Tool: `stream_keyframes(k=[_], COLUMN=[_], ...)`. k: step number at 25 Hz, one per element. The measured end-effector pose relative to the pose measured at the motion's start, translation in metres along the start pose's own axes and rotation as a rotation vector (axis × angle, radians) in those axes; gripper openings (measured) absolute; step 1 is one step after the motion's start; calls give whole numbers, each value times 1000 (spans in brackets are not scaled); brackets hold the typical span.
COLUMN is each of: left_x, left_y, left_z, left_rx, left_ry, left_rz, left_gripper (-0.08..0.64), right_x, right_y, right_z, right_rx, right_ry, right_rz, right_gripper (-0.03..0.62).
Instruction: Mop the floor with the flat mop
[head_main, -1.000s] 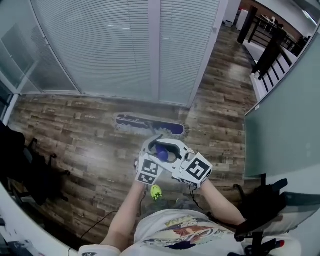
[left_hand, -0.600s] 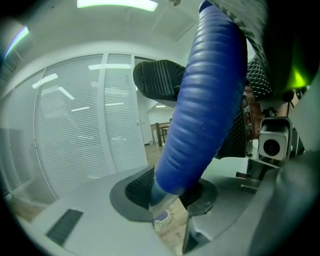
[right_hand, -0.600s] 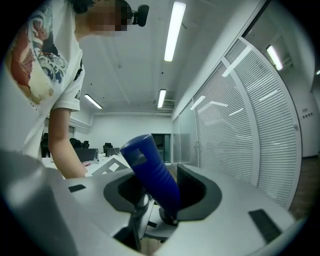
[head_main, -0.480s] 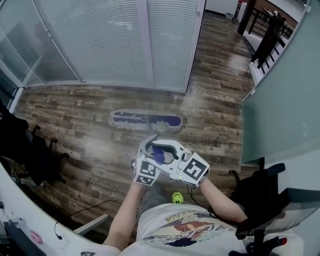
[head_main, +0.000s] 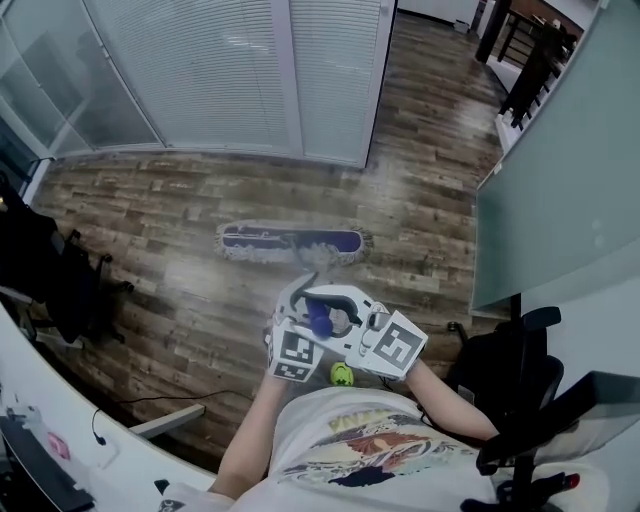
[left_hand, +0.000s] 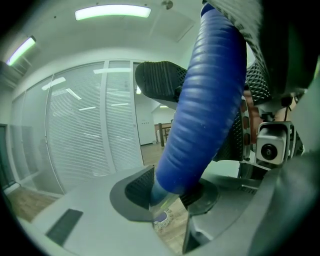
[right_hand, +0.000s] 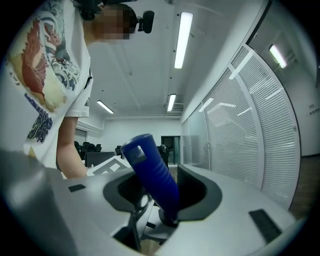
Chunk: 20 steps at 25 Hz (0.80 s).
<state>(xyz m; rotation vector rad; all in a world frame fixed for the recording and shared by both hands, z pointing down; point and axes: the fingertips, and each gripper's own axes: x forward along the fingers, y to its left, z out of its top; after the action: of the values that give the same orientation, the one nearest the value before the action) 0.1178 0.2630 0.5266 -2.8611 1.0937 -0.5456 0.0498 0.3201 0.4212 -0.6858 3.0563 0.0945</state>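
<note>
Near my waist, left tool (left_hand: 167, 195): clamped on the blue handle (left_hand: 205, 100), jaws just eased slightly.
right tool (right_hand: 162, 197): pinched the blue handle too.
risk: I judged a slackening grip might let the mop head (head_main: 290, 243) skew.

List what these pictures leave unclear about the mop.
Mop head: only a sliver in the left gripper view, below the handle; none in the right gripper view, where the right gripper hides the floor.
Pole: head view, too thin to trace.
Green object: head view, too small to name.

mop head (left_hand: 161, 218) mostly hidden under blue handle (left_hand: 205, 100), chair (head_main: 505, 370) cut by edge
</note>
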Motion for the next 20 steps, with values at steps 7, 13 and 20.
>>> stream_keyframes(k=[7,13,20], left_x=[10,32,63], left_y=[-6,19,101], left_z=[3,1,-9], left_rx=[-30,-33,-27], left_ry=[-107,-142,-140], left_rz=[-25,-56,-69], left_gripper=[122,133,135], right_x=[-11,6,74], right_y=[-11,-39,-94], right_z=[-18,-28,-42], right_rx=[168,138,129], right_ry=[-55,-42,-11], right_rz=[-28,-35,-16], right_gripper=[206,204,206])
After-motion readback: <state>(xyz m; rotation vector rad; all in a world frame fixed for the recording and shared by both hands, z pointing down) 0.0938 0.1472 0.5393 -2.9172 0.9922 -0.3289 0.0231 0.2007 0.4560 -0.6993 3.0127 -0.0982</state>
